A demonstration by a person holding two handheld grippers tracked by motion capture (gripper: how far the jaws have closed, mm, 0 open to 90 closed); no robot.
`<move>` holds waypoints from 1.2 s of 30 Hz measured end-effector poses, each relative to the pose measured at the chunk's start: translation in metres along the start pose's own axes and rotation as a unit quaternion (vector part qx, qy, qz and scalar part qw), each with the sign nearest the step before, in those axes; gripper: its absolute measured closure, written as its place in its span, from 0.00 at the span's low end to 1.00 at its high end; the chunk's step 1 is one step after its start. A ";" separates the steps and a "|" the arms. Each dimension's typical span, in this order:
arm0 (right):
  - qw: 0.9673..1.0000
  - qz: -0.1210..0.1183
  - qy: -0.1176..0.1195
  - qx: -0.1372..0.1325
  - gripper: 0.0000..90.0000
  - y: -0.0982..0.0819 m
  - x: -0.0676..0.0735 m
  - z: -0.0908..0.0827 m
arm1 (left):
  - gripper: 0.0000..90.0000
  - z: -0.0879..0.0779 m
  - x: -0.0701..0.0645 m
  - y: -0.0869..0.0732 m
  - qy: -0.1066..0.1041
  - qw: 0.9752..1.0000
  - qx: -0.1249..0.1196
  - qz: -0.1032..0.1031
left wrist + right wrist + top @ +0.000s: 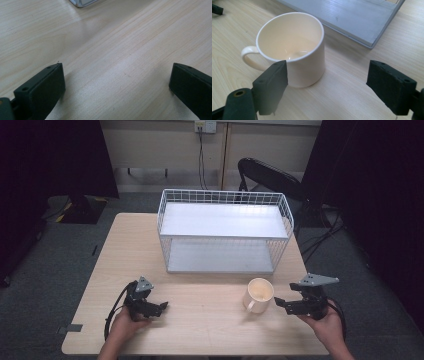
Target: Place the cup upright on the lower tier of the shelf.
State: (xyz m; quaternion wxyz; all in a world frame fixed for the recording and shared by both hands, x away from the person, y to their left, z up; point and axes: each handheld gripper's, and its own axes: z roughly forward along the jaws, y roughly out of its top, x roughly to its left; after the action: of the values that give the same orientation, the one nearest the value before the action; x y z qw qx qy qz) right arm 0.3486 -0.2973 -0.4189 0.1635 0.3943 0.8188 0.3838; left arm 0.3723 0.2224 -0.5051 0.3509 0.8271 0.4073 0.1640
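Jaws of both grippers stand spread, empty. Right gripper sits just right of the mug, near the rack on the bench. Risk: its left jaw clips the mug wall, tipping it.

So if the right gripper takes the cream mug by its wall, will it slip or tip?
The mug looks glazed and glossy, so its smooth wall may slip between the pads. It stands upright, appears empty and has a wide base, so a push probably slides it rather than tips it. It seems ceramic: stiff but breakable.
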 end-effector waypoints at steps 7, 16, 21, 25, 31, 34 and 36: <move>1.000 -0.008 0.001 0.000 0.19 0.011 0.003 0.001 | 0.00 0.000 0.000 0.000 0.000 1.000 0.000 0.000; 1.000 -0.018 0.002 0.001 0.20 0.025 0.007 0.009 | 0.00 0.000 0.000 0.000 0.000 1.000 0.000 0.000; 1.000 -0.017 0.000 0.003 0.23 0.029 0.007 0.016 | 0.00 0.000 0.000 0.000 0.000 1.000 0.000 0.000; 1.000 -0.010 0.001 0.005 0.29 0.030 0.007 0.022 | 0.00 0.000 0.000 0.000 0.000 1.000 0.000 0.000; 1.000 0.007 -0.002 0.009 0.38 0.032 0.006 0.031 | 0.00 0.000 0.000 0.000 0.000 1.000 0.000 0.000; 1.000 0.012 -0.004 0.012 0.43 0.032 0.005 0.035 | 0.00 0.000 0.000 0.000 0.000 1.000 0.000 0.000; 1.000 0.016 -0.006 0.014 0.46 0.032 0.005 0.037 | 0.00 0.000 0.000 0.000 0.000 1.000 0.000 0.000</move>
State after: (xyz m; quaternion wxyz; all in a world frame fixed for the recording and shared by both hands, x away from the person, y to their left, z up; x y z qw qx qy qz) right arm 0.3829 -0.2629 -0.4185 0.1564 0.4114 0.8170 0.3724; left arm 0.3723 0.2224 -0.5051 0.3511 0.8270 0.4074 0.1639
